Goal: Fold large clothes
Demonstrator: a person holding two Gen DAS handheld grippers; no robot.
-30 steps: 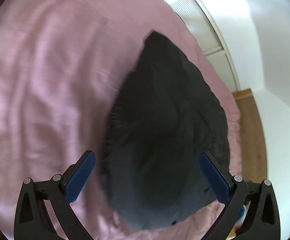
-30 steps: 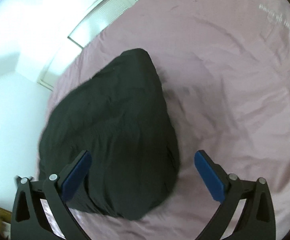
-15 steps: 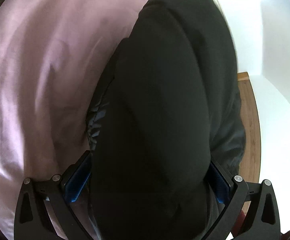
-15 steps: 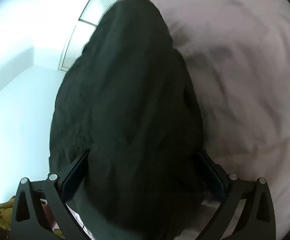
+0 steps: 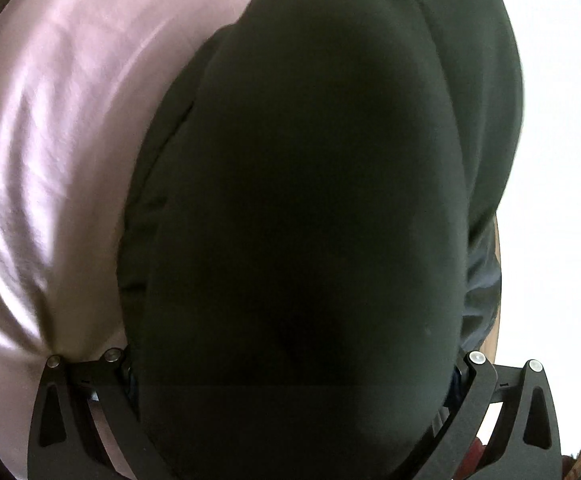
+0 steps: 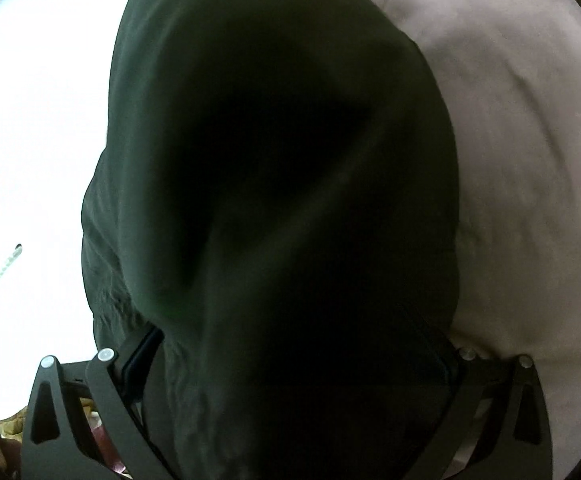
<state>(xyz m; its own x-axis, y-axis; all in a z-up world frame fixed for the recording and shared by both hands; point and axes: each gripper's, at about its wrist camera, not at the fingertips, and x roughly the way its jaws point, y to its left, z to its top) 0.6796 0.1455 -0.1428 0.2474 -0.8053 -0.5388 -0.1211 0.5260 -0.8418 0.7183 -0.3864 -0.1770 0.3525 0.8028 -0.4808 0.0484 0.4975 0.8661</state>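
Gripper tips perhaps behind garment.

Black garment, pink bedsheet

Garment dark matt cloth; sheet pink, soft sheen, creased.

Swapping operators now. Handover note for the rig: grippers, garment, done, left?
Left gripper: jaws spread wide, dark garment bulging between them; no clamp seen.
Right gripper: same, jaws wide around the same garment's bulk.
Garment lies bundled on the pink bedsheet, filling both wrist views.
Done: it looks gathered into a compact bundle.
Left: neatness of the fold can't be judged this close; back off, check, then tidy or move it.
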